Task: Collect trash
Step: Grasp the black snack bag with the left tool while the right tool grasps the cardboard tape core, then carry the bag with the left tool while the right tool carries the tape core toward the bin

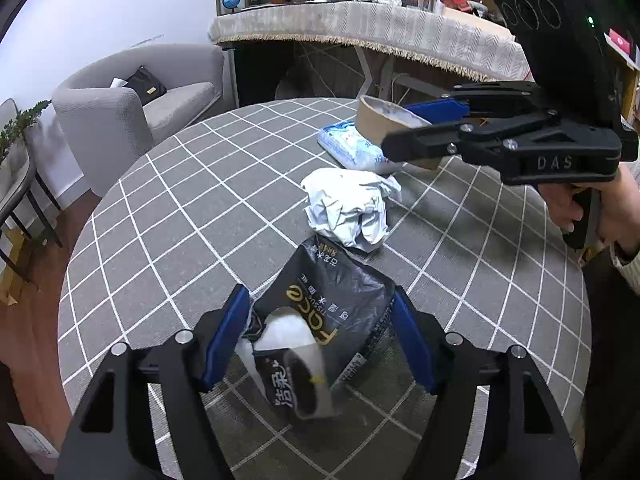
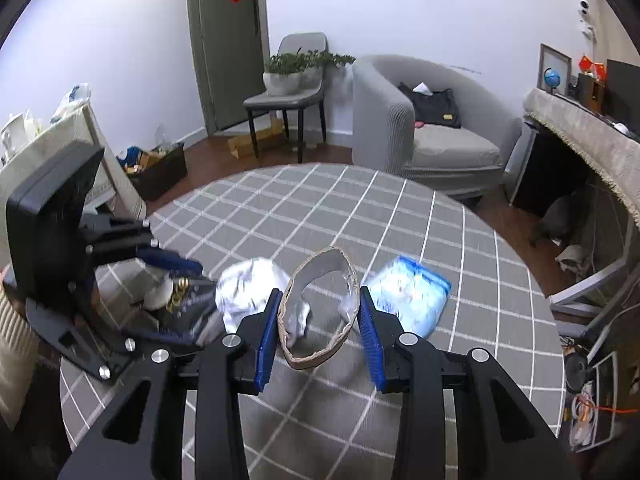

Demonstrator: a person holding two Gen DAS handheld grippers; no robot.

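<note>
A black tissue bag [image 1: 332, 296] with a white roll poking out lies on the round grey checked table [image 1: 180, 200]. It sits between the blue pads of my left gripper [image 1: 320, 338]; its edges reach the pads but it looks unsqueezed. My right gripper [image 2: 319, 328] is shut on a brown cardboard tape ring [image 2: 320, 304], pinched into an oval and held above the table. In the left wrist view that ring [image 1: 372, 116] hangs over a blue-and-white tissue packet [image 1: 352, 146]. A crumpled white wrapper [image 1: 348, 208] lies between the packet and the bag.
A grey armchair [image 2: 432, 132] stands beyond the table's far edge. Near it is a chair holding a potted plant [image 2: 288, 76]. A long table with a fringed cloth [image 1: 360, 28] stands at the back. A box of clutter [image 2: 160, 168] sits on the floor.
</note>
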